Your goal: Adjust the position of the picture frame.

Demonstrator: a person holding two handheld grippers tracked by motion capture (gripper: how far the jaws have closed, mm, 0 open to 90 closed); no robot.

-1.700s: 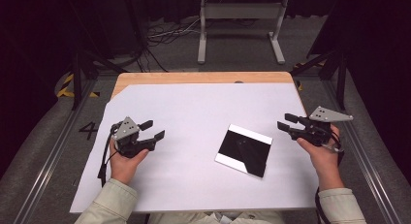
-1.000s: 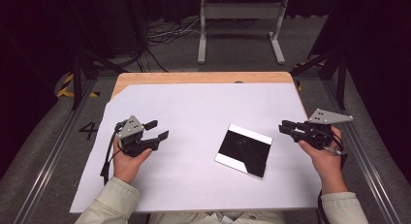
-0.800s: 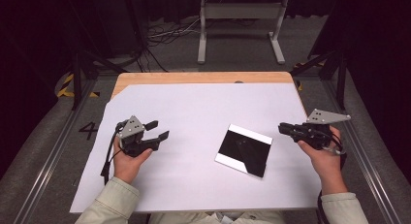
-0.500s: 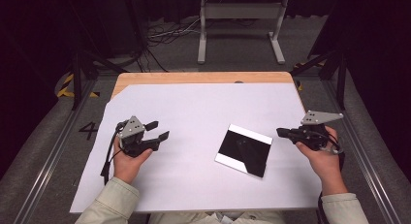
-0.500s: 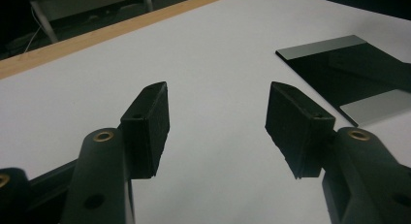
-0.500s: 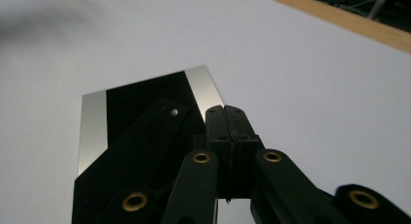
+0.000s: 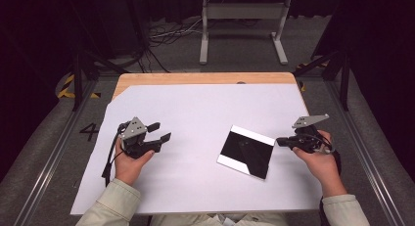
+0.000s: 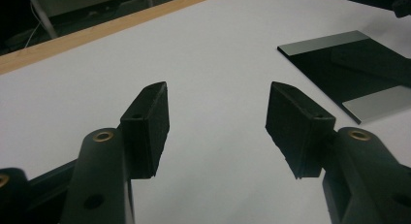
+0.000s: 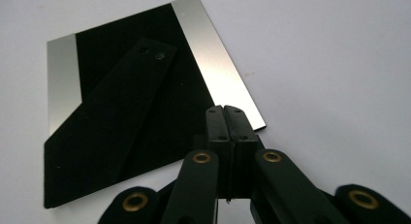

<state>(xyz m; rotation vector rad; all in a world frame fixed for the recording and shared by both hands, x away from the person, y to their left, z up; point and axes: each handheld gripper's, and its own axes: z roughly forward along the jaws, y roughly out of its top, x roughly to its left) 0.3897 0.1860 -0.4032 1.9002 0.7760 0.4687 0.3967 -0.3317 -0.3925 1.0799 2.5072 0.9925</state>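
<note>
A flat black picture frame (image 7: 247, 151) lies face down on the white sheet (image 7: 195, 108), with silver strips along two edges and its folded stand on top. My right gripper (image 7: 280, 141) is shut with nothing between its jaws. Its tips hover just over the frame's right edge, where the right gripper view shows the shut tips (image 9: 225, 110) above the silver strip of the frame (image 9: 126, 103). My left gripper (image 7: 161, 131) stays open and empty at the left of the sheet. In the left gripper view its jaws (image 8: 218, 95) point across bare sheet toward the frame (image 8: 354, 64).
The white sheet covers a wooden table whose bare edge (image 7: 195, 78) shows at the back. Beyond it stand a metal rack (image 7: 242, 20) and floor cables (image 7: 166, 35). Dark rails run along both sides of the table.
My right gripper's jaws have gone from open to shut, and the hand has sunk and crept left toward the frame's right edge. The left gripper has hardly moved.
</note>
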